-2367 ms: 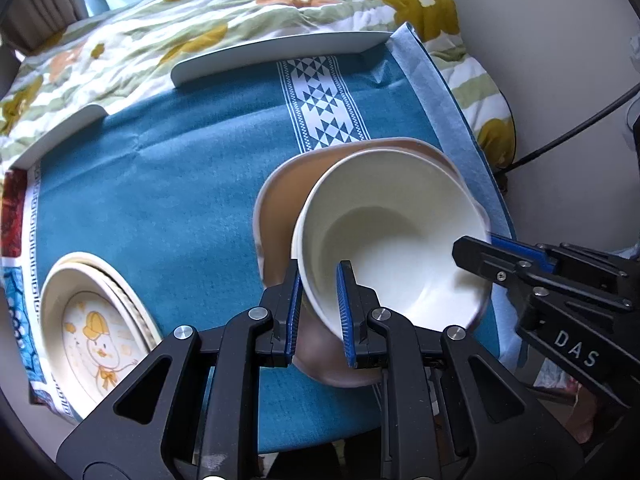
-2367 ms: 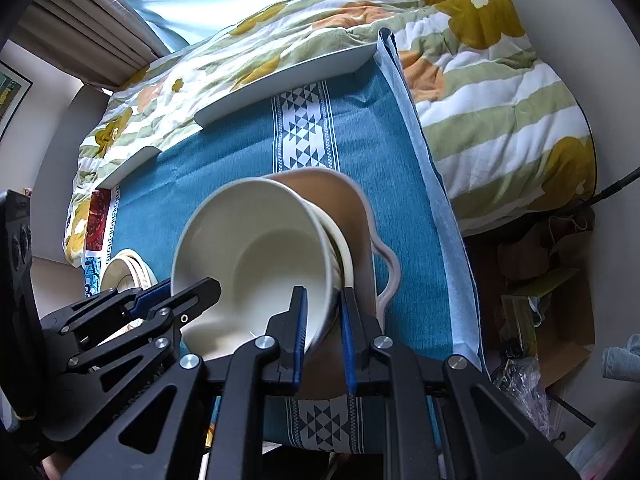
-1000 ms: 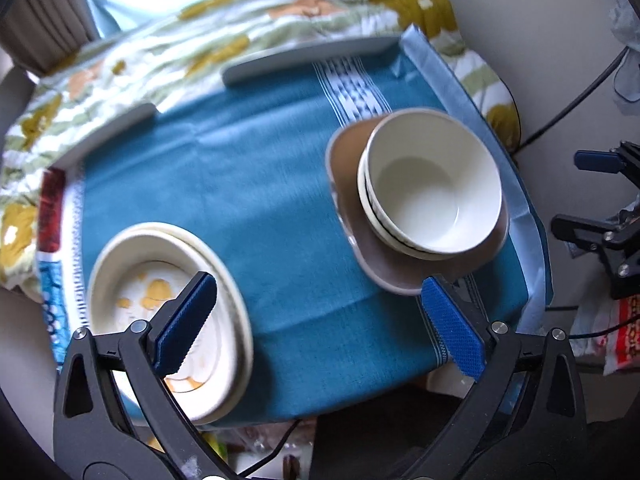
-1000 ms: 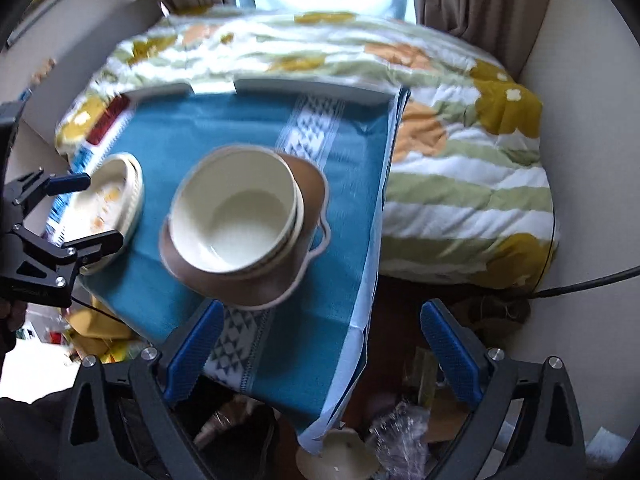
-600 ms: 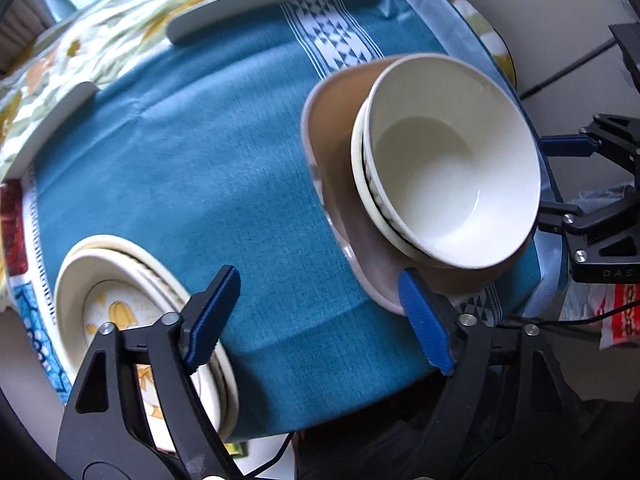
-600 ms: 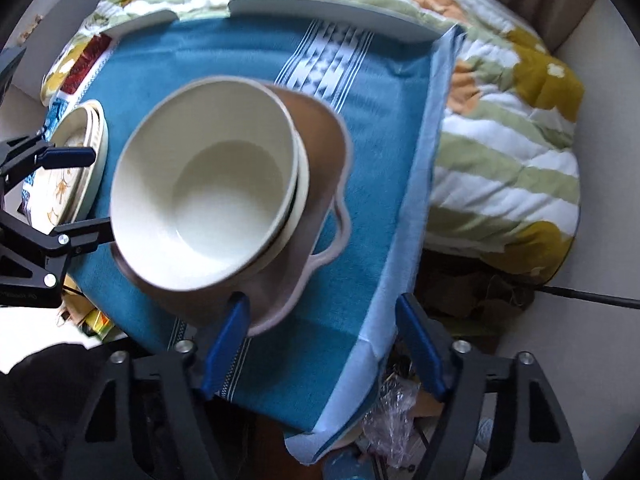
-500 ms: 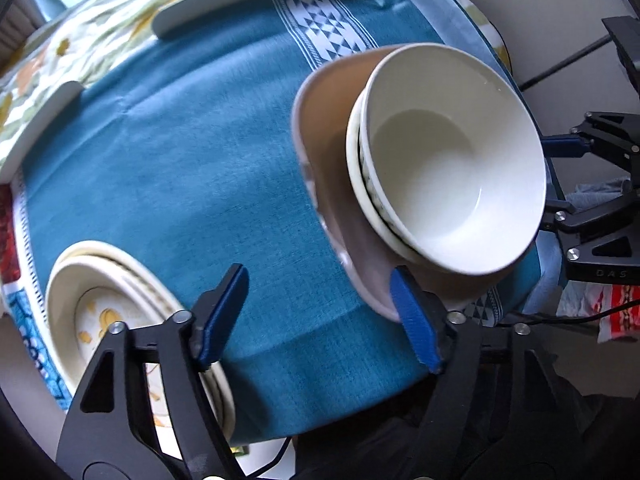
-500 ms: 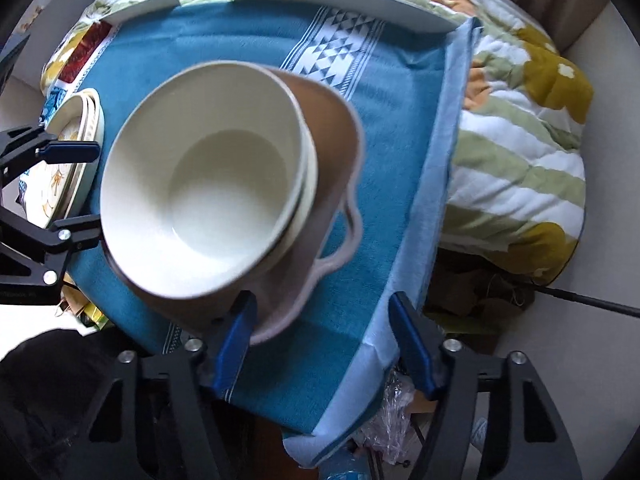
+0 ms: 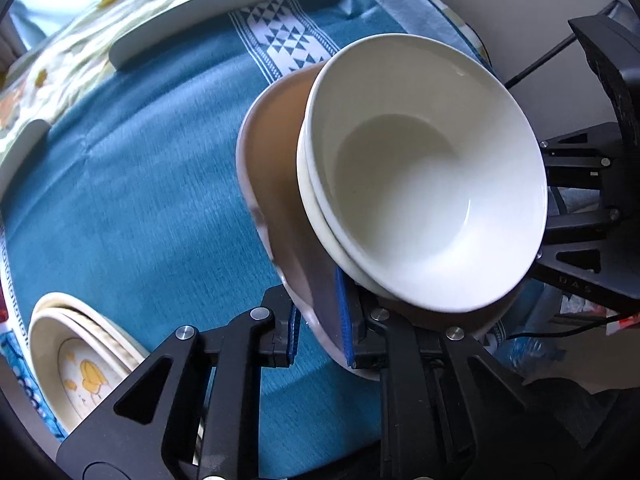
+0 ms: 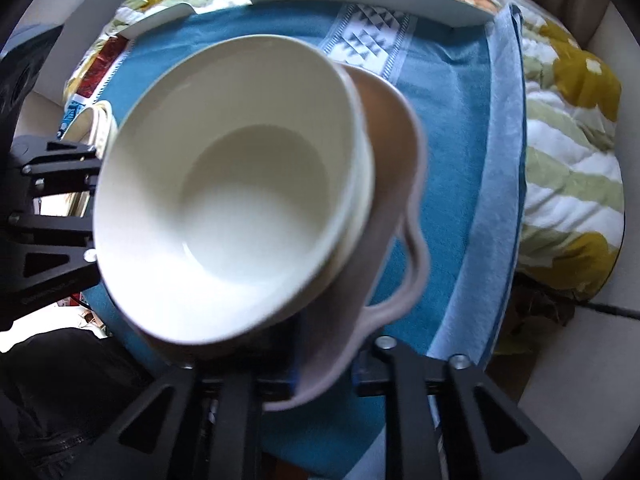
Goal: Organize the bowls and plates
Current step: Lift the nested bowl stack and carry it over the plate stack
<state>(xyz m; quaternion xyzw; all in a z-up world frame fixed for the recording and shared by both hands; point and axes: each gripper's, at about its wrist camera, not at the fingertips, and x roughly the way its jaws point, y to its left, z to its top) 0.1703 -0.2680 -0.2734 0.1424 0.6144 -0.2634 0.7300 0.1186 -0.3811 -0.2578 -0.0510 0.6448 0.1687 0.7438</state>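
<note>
A brown two-handled dish (image 9: pixel 276 168) on the blue cloth carries two nested cream bowls; the upper bowl (image 9: pixel 420 184) is empty. My left gripper (image 9: pixel 320 328) points down at the dish's near left rim, its jaws closing, blue pads pressed on either side of the rim. In the right wrist view my right gripper (image 10: pixel 324 380) grips the same dish (image 10: pixel 388 128) at its near rim beside a loop handle (image 10: pixel 416 264), jaws closing too. The bowls (image 10: pixel 248 200) hide part of its pads. The dish's edge looks blurred.
A stack of cream plates (image 9: pixel 80 352) with a yellow cartoon print lies at the cloth's near left corner. The blue cloth (image 9: pixel 140 184) ends close behind the dish. White rails (image 9: pixel 224 4) border the far side, with a floral quilt (image 10: pixel 568 152) beyond. A black cable (image 9: pixel 536 64) runs right.
Both grippers let go of the top bowl, opened wide and pulled back, then came down. Their jaws closed from wide apart onto the brown dish's rim.
</note>
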